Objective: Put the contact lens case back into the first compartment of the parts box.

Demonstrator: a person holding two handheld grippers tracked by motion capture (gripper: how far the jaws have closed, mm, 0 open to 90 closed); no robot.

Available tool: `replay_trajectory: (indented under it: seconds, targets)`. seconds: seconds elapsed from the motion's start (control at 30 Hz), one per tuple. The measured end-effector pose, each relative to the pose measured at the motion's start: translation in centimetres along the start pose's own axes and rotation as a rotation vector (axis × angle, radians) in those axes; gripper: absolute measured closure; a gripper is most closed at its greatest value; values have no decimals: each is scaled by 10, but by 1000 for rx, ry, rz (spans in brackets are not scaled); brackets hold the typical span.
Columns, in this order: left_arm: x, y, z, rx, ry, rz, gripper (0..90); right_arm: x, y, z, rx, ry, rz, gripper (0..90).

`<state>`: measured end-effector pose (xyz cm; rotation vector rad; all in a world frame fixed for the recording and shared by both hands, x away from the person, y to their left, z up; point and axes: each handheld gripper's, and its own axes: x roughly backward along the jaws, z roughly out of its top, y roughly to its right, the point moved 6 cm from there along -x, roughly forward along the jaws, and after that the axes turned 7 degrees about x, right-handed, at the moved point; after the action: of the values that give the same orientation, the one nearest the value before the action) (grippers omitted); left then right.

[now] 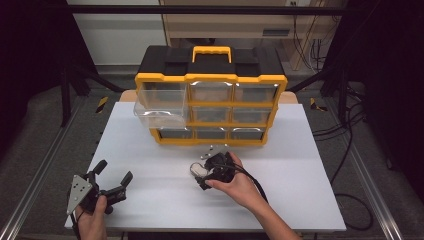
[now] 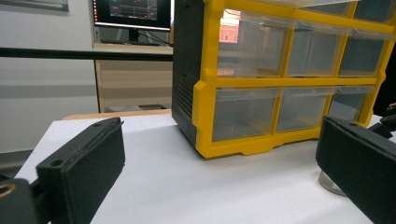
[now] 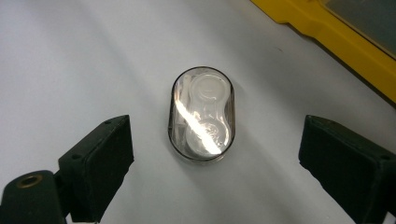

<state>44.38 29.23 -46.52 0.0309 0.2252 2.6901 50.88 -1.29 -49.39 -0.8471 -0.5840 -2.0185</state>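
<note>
A small clear oval case [image 3: 201,114] lies flat on the white table [image 1: 160,200], with white round parts showing inside it. My right gripper [image 3: 215,154] hovers over it, open, one jaw on each side and neither touching it. In the high view the right gripper [image 1: 199,175] sits just in front of the yellow and black drawer organizer [image 1: 210,102], over the case [image 1: 196,169]. My left gripper [image 1: 115,171] rests at the table's near left, open with nothing between its jaws. In the left gripper view the left gripper [image 2: 224,161] faces the organizer [image 2: 280,70].
The organizer's top left clear drawer [image 1: 157,107] is pulled out toward the table's left. A few small pale items [image 1: 212,149] lie in front of the organizer. A cable [image 1: 257,185] trails from the right gripper. Dark floor and cables flank the table.
</note>
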Motion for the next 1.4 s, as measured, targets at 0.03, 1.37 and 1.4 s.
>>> replay_trajectory:
  seconds: [0.03,1.37,1.4]
  targets:
    - [0,0,0,0,0,0,9,0,0,0,-4,2,-4,100]
    - [-1,0,-1,-1,-6,1,10,-16,-5,3,-10,-14,25,394]
    - [-1,0,-1,0,-6,1,10,-17,-6,3,-7,-16,26,398]
